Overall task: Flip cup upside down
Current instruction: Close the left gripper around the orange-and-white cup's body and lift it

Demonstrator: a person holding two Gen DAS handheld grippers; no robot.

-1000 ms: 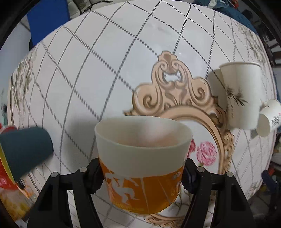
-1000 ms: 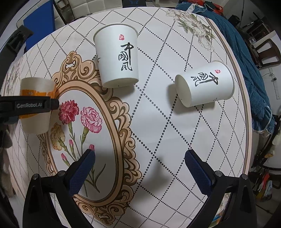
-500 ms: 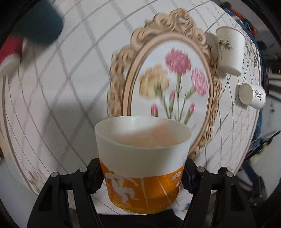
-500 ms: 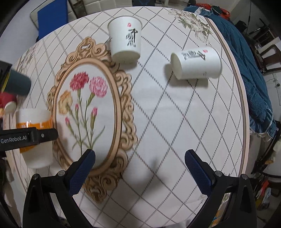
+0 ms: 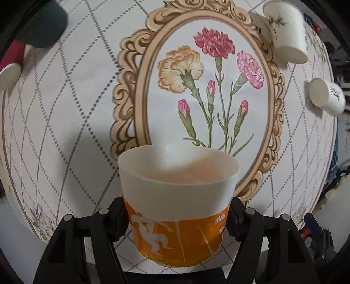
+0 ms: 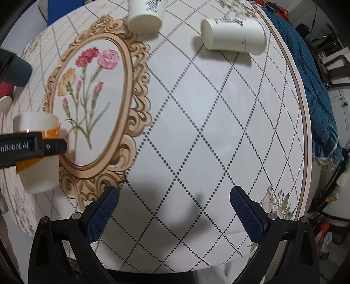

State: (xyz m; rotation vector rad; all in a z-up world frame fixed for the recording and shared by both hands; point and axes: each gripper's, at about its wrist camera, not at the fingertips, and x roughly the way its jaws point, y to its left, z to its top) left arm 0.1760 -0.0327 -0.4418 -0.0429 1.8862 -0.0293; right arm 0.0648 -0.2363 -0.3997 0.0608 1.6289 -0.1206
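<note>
My left gripper is shut on an orange-and-white paper cup; its open mouth faces away from the camera, toward the table. The same cup shows at the left of the right wrist view, clamped by the left gripper's black finger, above the table's near left part. My right gripper is open and empty above the tablecloth.
A round table has a checked cloth with a flower medallion. A white cup stands mouth-down at the far side; another white cup lies on its side. A dark teal cup and a red cup lie at the left.
My left gripper has carried the orange cup back toward the table's near left edge and turned it. The right gripper has pulled back toward the near side, still open.
</note>
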